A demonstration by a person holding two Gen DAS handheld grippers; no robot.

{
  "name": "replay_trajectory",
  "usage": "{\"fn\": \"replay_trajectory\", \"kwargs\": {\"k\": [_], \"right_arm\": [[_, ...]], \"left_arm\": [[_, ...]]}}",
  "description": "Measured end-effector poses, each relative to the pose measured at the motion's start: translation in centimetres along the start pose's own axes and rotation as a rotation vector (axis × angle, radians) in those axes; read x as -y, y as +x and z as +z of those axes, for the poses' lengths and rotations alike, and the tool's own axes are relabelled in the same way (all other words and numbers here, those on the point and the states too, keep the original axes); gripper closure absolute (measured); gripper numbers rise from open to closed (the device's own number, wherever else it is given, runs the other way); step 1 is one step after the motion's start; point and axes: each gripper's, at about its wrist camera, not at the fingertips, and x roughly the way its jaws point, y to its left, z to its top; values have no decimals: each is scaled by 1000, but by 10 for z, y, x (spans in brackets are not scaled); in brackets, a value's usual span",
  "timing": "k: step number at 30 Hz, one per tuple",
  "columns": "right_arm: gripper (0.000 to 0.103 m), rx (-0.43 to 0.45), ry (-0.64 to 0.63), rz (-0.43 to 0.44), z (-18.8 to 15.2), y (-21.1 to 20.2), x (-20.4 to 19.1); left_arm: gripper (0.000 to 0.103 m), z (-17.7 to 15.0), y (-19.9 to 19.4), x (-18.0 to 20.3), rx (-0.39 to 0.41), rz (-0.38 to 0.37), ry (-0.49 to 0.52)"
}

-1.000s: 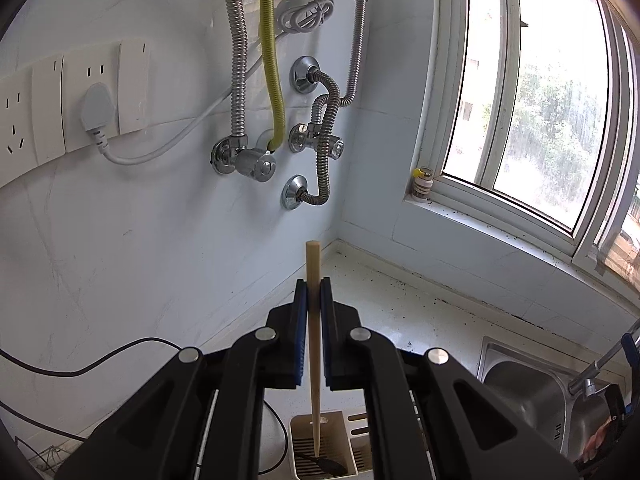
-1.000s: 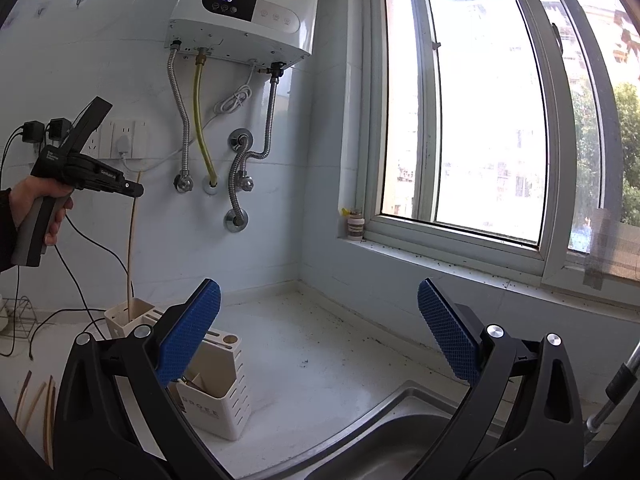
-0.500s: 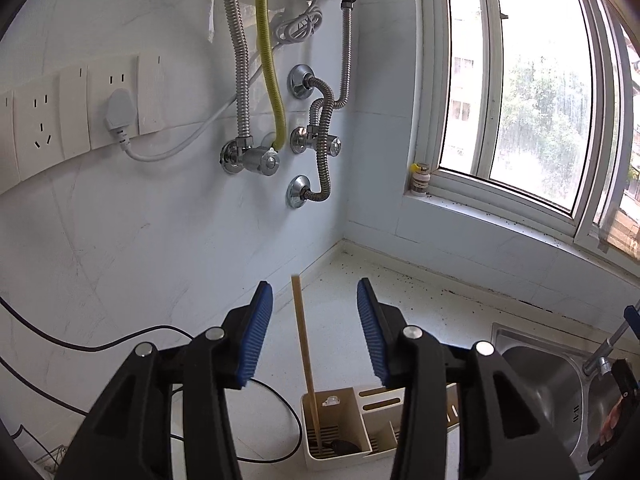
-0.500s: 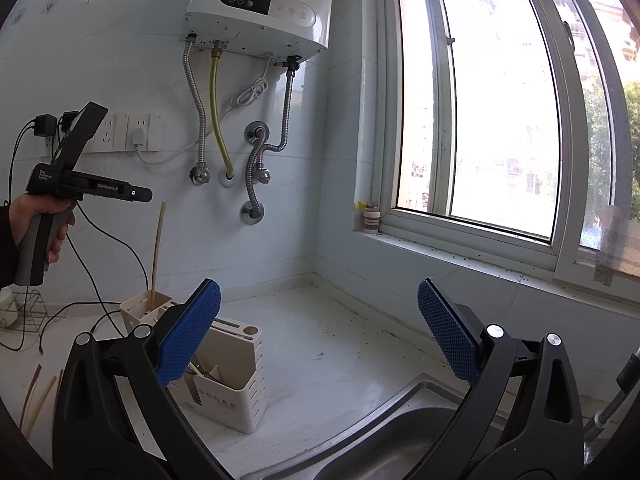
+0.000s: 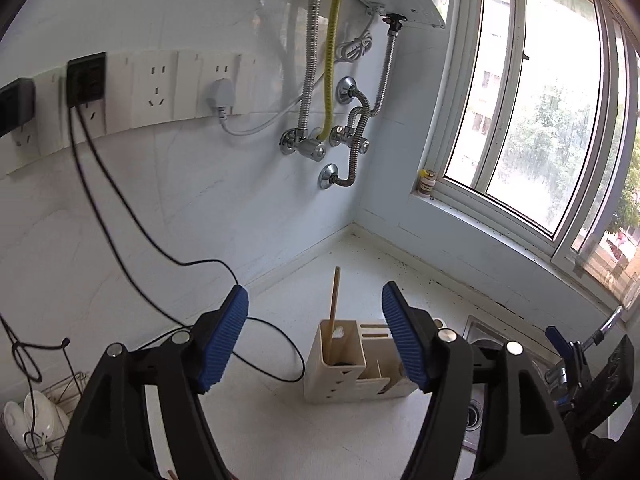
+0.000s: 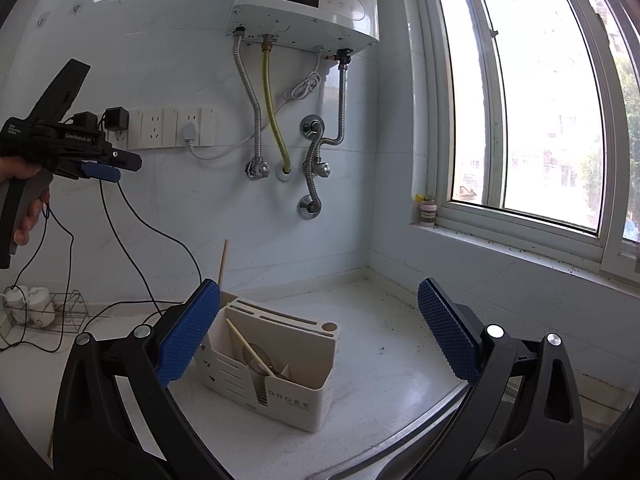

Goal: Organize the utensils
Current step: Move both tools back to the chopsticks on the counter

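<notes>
Left wrist view: our left gripper fingers have just been opening, empty; the chopstick leans in the holder; a brush could tip it; right gripper fingers spread, empty.

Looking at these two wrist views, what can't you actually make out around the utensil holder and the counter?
- Holder, left wrist view: its right end is hidden behind the left gripper's right finger.
- Chopstick: its lower end is lost inside the compartment in both views.
- Holder's front compartment, right wrist view: contents beyond two sticks are too dark to tell.
- Sink: mostly covered by the finger, cut off at the edge.
- Rack: too small to read.
</notes>
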Motion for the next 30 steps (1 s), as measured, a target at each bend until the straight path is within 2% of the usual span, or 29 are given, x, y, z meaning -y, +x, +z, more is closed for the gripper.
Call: {"fn": "replay_trajectory", "kwargs": {"k": [4,7,13,22,28,30], "right_arm": [[9,-55,-20,92,-9,11,-26],[9,-111,-41,188,-18,20,-52],[9,-188,-99,373,-33,33,-109],[9,-256,-133,564,-47,49,-174],[9,-363,-110,608,-60,64,-201],[9,-401,-112,613,-67,68,-208]], "left_arm": [[16,-24,-26,-29,-55,24,-120],[16,-42,-36,-54,-110,50,-229],[14,-84,-66,-89,-130,142,-340],[14,-134,-104,-121,-177,287,-409],[14,-179,-104,-126,-218,361,-391],[13,-196,-98,-127,-241,365,-391]]}}
